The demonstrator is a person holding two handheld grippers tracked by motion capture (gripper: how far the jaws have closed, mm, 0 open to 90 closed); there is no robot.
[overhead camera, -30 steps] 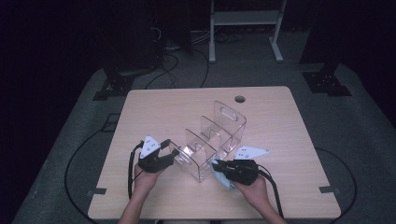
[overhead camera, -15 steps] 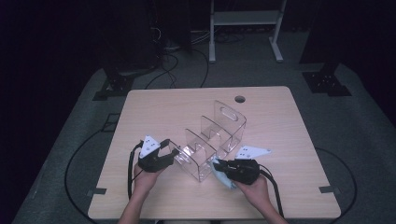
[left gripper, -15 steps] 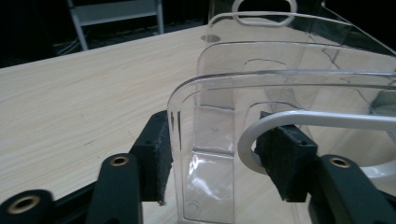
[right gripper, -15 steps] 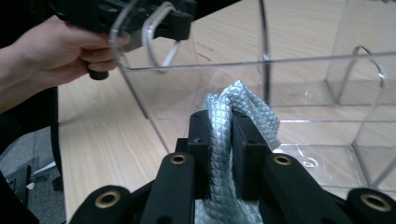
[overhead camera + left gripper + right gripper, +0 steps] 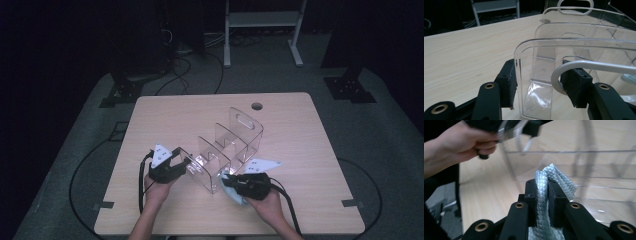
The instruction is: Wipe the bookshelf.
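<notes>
A clear plastic organizer (image 5: 230,145) with several upright dividers stands mid-table. My left gripper (image 5: 188,165) reaches its near end from the left. In the left gripper view the end wall (image 5: 541,62) stands between the jaws of that gripper (image 5: 541,83). The left pad (image 5: 511,82) sits against the wall's edge. These jaws have just been closing on the wall. At the organizer's near right corner, my right gripper (image 5: 232,182) is shut on a folded grey-blue woven cloth (image 5: 554,177). The cloth (image 5: 235,197) bulges under the jaws (image 5: 548,185), right in front of the clear side.
The wooden table (image 5: 165,115) has a round cable hole (image 5: 257,106) at its far edge. A white metal frame (image 5: 260,20) and dark stands (image 5: 350,85) rise beyond the table. Black cables (image 5: 80,175) trail over the grey floor on both sides.
</notes>
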